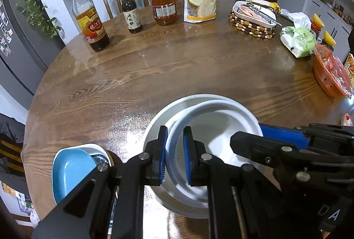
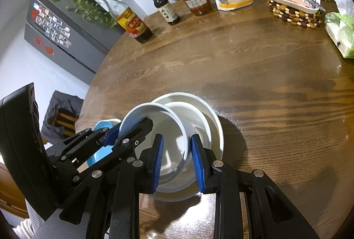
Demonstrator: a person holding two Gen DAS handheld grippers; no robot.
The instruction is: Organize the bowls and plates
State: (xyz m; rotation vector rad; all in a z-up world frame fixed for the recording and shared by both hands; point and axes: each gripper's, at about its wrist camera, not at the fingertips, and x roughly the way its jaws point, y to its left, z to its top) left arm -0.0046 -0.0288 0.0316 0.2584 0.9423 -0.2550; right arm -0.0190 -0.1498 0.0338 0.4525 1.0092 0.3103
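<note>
Both grippers hold one white bowl (image 1: pixel 212 139) by opposite sides of its rim. The left gripper (image 1: pixel 174 157) has its fingers closed on the rim's left side, one pad inside and one outside. The right gripper (image 2: pixel 177 163) is closed likewise on the right side. The bowl hangs tilted directly above a larger white bowl (image 2: pixel 212 126), which rests on the desk (image 1: pixel 177 66) near its near edge. The two bowls look roughly concentric, so nesting should require lowering and levelling only. Whether the bases already touch cannot be told. Both hands pitch steeply downward, converging from either side. A blue bowl (image 1: pixel 70 170) sits at the near-left edge of the desk, just beside the left gripper.
</note>
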